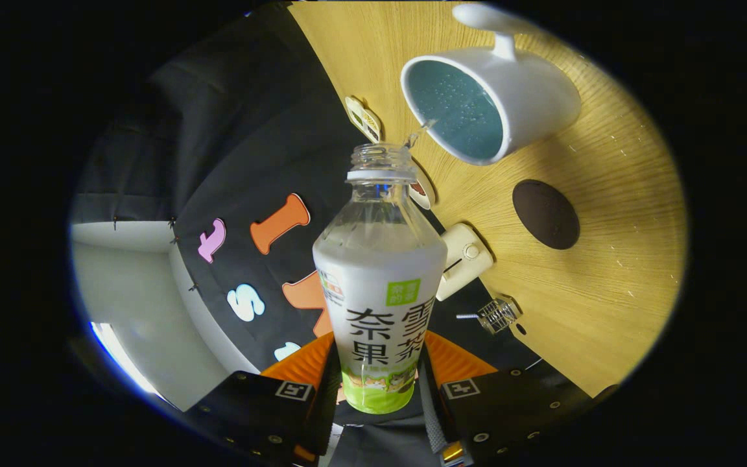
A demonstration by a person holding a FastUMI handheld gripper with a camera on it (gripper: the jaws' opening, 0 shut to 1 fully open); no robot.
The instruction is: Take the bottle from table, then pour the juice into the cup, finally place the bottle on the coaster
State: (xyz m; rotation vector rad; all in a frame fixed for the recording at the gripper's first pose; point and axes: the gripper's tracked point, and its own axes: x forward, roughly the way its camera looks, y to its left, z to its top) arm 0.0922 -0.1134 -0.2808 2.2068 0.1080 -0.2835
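One gripper [379, 389], two black fingers, each with a square marker tag on top. Fingers spread only to bottle width, both pressing the lower body of one bottle [380, 285], one per side. Pinched firm, the base sits between the fingers.

The bottle is clear plastic, cap off, with a white and green label wrap around the lower half. It is tipped over with its open neck pointing ahead of the fingers toward the cup. Liquid inside looks clear; the level is hard to read through the label. A thin stream [416, 133] leaves the mouth and reaches the cup's near rim.

One cup [490, 104]: a white mug, blue inside, handle on the far side from the bottle. It stands on the wooden table [607, 214], just beyond the bottle mouth and near the table's edge by the booth wall. There is liquid in it, with small bubbles on the surface.

One coaster [546, 214]: dark brown, round, flat on the table, bare, near the cup but apart from it, further in from the edge.

Along the same table edge: one small cream box-shaped device [464, 259] with a round knob, just beside the bottle's shoulder; one small clear clip-like piece [498, 314] with a metal spring, nearer the fingers; two small oval tags [364, 118] by the bottle neck, one partly hidden behind it.
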